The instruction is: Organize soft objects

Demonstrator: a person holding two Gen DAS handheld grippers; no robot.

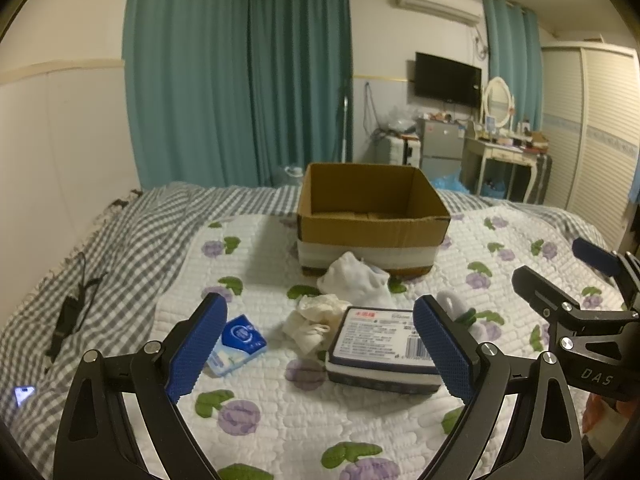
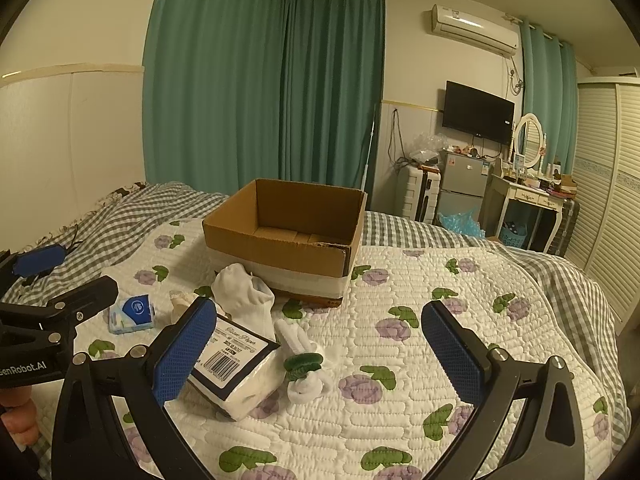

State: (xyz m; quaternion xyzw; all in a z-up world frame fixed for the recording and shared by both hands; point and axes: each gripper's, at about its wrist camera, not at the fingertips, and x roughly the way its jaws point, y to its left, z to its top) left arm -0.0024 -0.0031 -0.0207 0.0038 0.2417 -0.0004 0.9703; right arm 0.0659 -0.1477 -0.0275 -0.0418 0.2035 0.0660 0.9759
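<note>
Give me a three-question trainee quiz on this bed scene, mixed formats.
1. True or false: the brown open-topped cardboard box already holds the white crumpled sock.
2. Multiple choice: the small blue-and-white tissue packet lies where, seen from the left wrist camera? A) inside the box B) left of the large white-wrapped paper pack with a barcode C) on the floor
3. Fill in: both the left gripper and the right gripper have jaws that are ____.

Key: 1 false, the sock lies on the white floral quilt in front of the box. 2 B. 3 open.
</note>
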